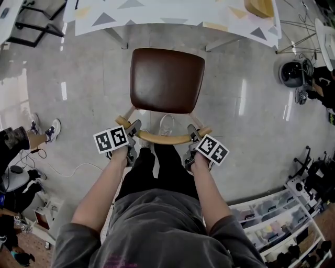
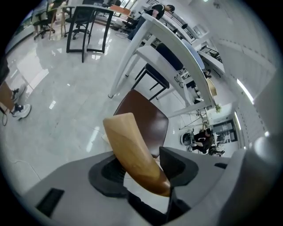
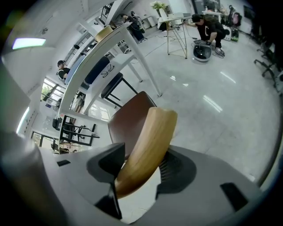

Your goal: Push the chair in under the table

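The chair has a brown seat (image 1: 166, 78) and a curved wooden backrest (image 1: 165, 138); it stands on the floor just short of the white patterned table (image 1: 172, 15). My left gripper (image 1: 133, 128) straddles the backrest's left end and my right gripper (image 1: 194, 133) its right end. In the left gripper view the backrest (image 2: 132, 150) runs between the jaws of the left gripper (image 2: 141, 167), which stand wide with a gap on one side. The right gripper (image 3: 143, 167) frames the backrest (image 3: 148, 145) the same way. Beyond lie the seat (image 2: 146, 114) (image 3: 128, 119) and the table (image 2: 172, 48) (image 3: 101, 48).
The holder's legs and a white shoe (image 1: 166, 124) stand right behind the chair. A rack of storage bins (image 1: 272, 220) is at the lower right, a round black device (image 1: 292, 73) at the right, a seated person's legs (image 1: 15, 138) at the left, a black frame (image 1: 36, 21) at the top left.
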`<action>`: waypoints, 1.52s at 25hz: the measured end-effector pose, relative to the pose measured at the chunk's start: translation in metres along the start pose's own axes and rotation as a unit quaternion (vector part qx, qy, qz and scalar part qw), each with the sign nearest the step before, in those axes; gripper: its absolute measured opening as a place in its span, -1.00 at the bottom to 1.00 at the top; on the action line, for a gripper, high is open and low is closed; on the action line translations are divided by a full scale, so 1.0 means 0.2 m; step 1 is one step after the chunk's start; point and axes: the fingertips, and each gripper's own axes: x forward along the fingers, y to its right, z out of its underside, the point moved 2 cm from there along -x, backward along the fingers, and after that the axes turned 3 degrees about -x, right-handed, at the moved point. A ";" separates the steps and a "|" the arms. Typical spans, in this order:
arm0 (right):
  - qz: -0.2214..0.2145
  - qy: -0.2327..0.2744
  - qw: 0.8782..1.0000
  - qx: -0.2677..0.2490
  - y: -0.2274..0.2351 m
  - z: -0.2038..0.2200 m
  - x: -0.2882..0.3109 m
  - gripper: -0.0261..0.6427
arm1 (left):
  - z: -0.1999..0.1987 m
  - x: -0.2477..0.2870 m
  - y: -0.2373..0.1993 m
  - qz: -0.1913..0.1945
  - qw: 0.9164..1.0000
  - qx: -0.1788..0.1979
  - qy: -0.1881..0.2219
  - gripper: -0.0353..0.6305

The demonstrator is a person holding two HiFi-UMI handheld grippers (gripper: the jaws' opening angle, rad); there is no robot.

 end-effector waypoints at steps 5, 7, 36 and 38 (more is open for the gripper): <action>-0.007 0.008 1.000 0.006 -0.02 -0.05 -0.01 -0.29 | -0.04 0.01 0.03 0.000 1.000 -0.002 0.009 -0.24; -0.009 0.012 1.000 0.000 -0.03 -0.11 0.00 -0.29 | -0.06 0.02 0.07 -0.001 1.000 -0.005 0.016 -0.24; -0.065 0.087 0.994 -0.025 -0.32 -0.71 0.19 -0.30 | -0.60 0.16 0.35 0.032 0.989 -0.024 0.140 -0.27; -0.070 0.099 0.992 -0.023 -0.36 -0.78 0.19 -0.30 | -0.66 0.16 0.38 0.041 0.988 -0.029 0.145 -0.26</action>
